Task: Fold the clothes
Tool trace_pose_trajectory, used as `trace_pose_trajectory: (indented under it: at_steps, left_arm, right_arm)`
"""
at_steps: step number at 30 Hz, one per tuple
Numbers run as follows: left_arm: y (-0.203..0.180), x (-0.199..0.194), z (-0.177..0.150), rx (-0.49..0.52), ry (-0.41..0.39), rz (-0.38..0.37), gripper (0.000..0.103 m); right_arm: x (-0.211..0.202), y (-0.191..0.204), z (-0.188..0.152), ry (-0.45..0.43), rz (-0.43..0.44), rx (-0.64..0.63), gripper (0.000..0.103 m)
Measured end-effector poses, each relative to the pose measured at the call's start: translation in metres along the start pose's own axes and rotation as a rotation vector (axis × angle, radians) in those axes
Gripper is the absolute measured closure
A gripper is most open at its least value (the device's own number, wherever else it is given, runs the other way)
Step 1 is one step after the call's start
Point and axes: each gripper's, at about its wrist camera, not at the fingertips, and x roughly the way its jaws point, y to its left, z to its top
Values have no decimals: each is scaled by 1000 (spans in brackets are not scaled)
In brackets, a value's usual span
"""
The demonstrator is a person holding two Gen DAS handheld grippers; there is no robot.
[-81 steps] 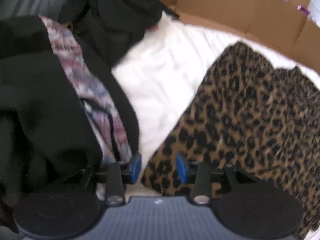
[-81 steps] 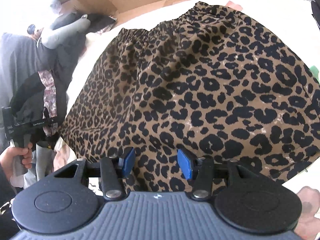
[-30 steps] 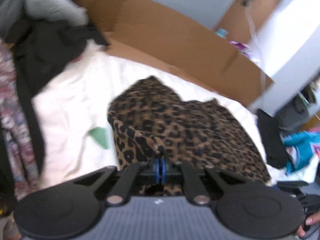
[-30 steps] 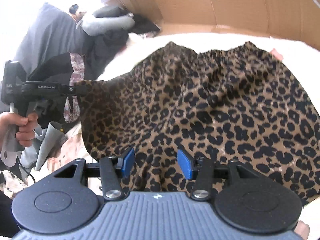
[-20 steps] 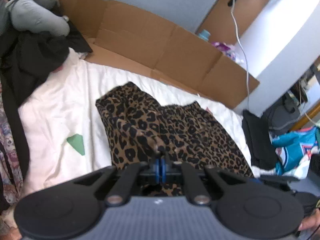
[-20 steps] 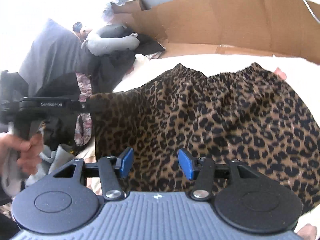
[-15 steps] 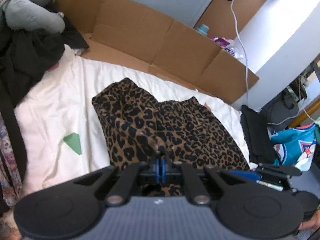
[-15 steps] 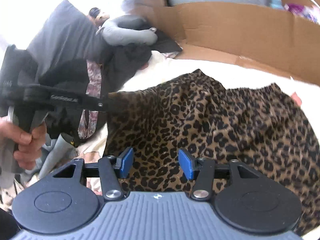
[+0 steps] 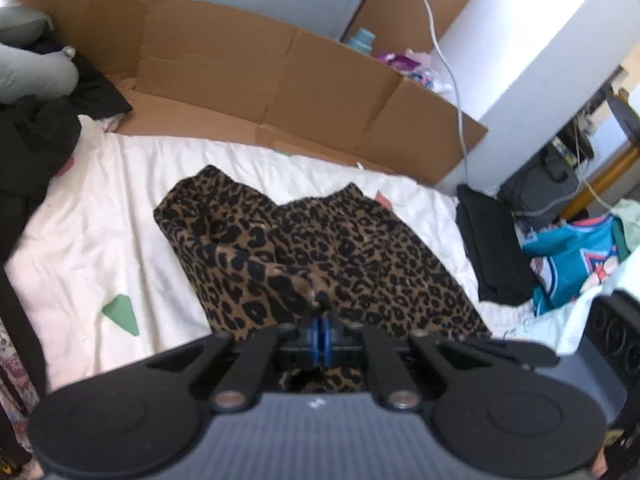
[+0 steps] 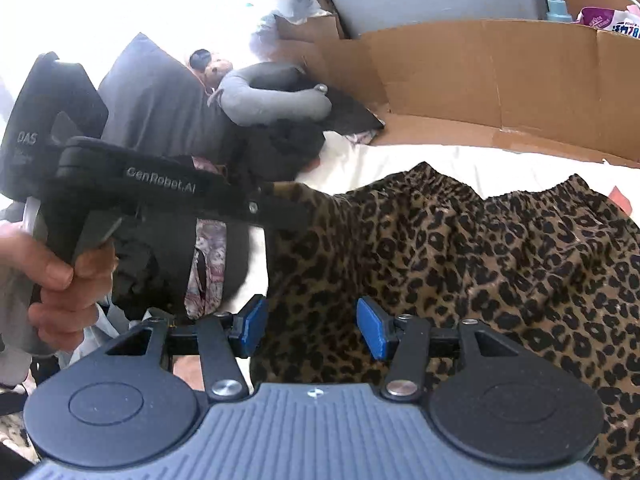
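Leopard-print cloth fills the middle of the left wrist view: the skirt (image 9: 320, 248) lies on a white sheet (image 9: 100, 216), its gathered waistband toward the brown cardboard (image 9: 248, 68) at the back. The left gripper (image 9: 320, 330) has its blue pads pressed together on a corner of the skirt, which rises from the sheet in a fold up to the pads. A green scrap (image 9: 120, 312) lies on the sheet to the left, a pile of dark clothes (image 9: 32, 140) at the left edge, a folded black garment (image 9: 492, 248) and a teal garment (image 9: 572, 260) at the right.

From the right wrist view, the right gripper (image 10: 312, 326) stands part-open, its blue pads apart above the skirt (image 10: 480, 264) with nothing pinched between them. To the left a hand (image 10: 60, 280) holds the left gripper (image 10: 288, 210), whose tip clamps the raised skirt corner. Behind it sit a grey neck pillow (image 10: 272, 98) and a patterned garment (image 10: 204, 272) among dark clothes
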Motion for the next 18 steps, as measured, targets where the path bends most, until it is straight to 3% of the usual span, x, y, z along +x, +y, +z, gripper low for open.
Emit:
trace_pose_trajectory:
  at_steps: [5,18]
  left_arm:
    - [-5,0,3,5,6,-4,100]
    - [-17,4,12,-50,-13,-101,100]
  right_arm:
    - [-6,1,3,-52,9,11,46]
    - [-12,4,7,-132,8,-28,47]
